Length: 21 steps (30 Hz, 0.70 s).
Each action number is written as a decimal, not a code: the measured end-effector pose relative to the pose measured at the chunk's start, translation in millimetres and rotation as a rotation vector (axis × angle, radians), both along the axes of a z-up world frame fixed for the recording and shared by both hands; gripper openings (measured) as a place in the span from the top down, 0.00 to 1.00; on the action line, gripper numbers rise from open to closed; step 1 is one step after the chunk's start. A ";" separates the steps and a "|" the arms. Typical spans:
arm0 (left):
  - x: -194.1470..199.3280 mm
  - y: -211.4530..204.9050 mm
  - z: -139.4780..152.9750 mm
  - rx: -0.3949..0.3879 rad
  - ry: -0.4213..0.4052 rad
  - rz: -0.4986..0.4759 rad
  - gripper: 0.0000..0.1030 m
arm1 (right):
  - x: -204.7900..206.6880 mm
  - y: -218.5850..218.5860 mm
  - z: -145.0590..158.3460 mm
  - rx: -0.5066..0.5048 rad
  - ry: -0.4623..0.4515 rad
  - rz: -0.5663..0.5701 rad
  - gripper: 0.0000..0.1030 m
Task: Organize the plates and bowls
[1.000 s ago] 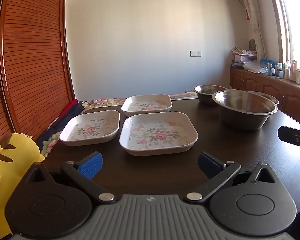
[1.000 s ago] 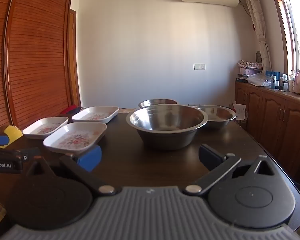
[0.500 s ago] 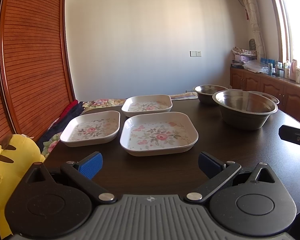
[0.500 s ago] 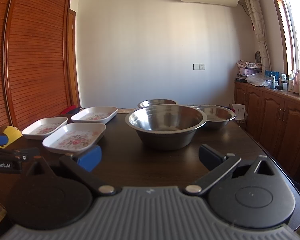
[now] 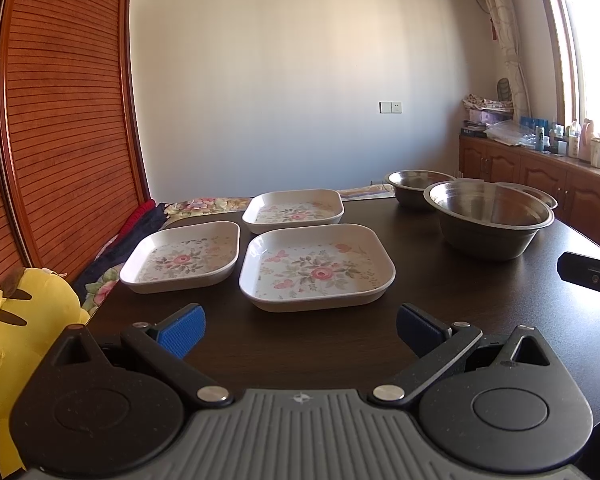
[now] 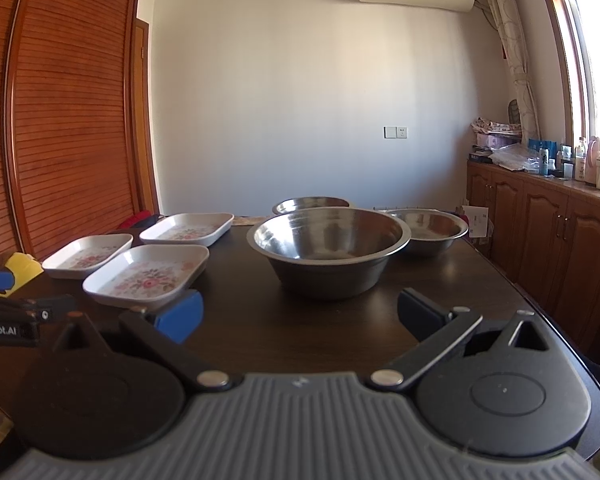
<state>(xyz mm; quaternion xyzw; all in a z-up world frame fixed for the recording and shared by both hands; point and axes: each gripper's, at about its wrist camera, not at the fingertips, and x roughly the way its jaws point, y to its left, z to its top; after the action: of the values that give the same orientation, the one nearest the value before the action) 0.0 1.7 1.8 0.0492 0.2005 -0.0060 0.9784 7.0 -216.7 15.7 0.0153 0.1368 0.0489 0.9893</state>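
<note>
Three square white floral plates lie on the dark table (image 5: 440, 280): a near one (image 5: 317, 267), a left one (image 5: 183, 257) and a far one (image 5: 294, 211). Three steel bowls stand to the right: a large near bowl (image 6: 328, 250), a far bowl (image 6: 311, 204) and a right bowl (image 6: 430, 229). My left gripper (image 5: 300, 330) is open and empty, just short of the near plate. My right gripper (image 6: 300, 316) is open and empty, in front of the large bowl.
A yellow plush toy (image 5: 16, 320) sits off the table's left edge. Wooden slatted doors (image 5: 60, 120) stand on the left. A wooden cabinet (image 6: 548, 232) with bottles runs along the right wall. Floral fabric (image 5: 204, 203) lies beyond the table's far edge.
Both grippers have drifted very slightly; the views are almost unchanged. Nothing was taken hold of or moved.
</note>
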 end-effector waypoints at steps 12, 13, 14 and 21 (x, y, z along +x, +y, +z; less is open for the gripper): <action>-0.8 1.3 0.8 0.000 -0.003 0.003 0.00 | -0.9 -1.0 -0.2 0.000 -0.002 0.000 0.00; -0.8 1.7 1.2 0.000 -0.003 0.003 0.00 | -0.8 -0.9 -0.3 0.000 -0.002 0.000 0.00; -0.7 1.6 1.1 0.000 -0.003 0.004 0.00 | -0.8 -0.9 -0.1 0.000 -0.001 0.000 0.00; -0.8 2.3 1.9 0.001 -0.003 0.004 0.00 | -0.8 -1.3 -0.2 0.000 -0.002 -0.001 0.00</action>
<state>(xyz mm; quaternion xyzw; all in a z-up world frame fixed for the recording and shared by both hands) -0.8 4.0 3.7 0.0495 0.1989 -0.0036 0.9788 6.2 -218.0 15.4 0.0152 0.1357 0.0485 0.9894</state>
